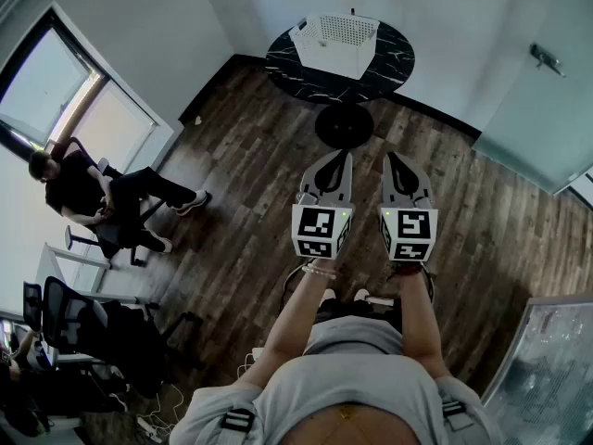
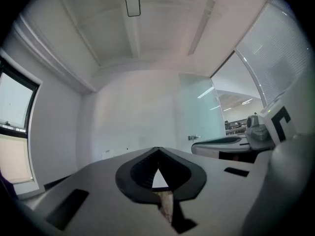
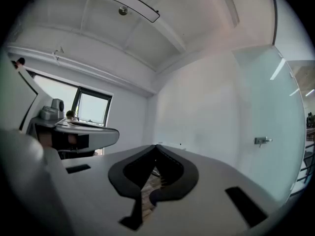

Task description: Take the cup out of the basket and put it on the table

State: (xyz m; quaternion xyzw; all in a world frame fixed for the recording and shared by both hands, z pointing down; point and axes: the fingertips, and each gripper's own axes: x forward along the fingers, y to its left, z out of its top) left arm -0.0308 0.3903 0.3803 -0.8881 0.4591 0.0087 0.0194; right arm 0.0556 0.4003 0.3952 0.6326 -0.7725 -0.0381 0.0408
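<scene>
Risks: both grippers are shut and far from the target, so the jaws must be opened before reaching in, or the tips would knock the basket (image 1: 335, 40) or shove it across the round black table (image 1: 394, 63). The basket sits near the table's far edge and looks light, so it could slide or tip when the cup is lifted.

Left gripper (image 1: 346, 156): jaws closed tip to tip, nothing held; the left gripper view shows only wall past the tips (image 2: 157, 150). Right gripper (image 1: 389, 157): same, closed and empty (image 3: 157, 146).

The cup isn't visible; I judge it's inside the white basket, top centre of the head view. The basket is well apart from both jaws, ahead of them, with bare wood floor (image 1: 250, 146) between.
</scene>
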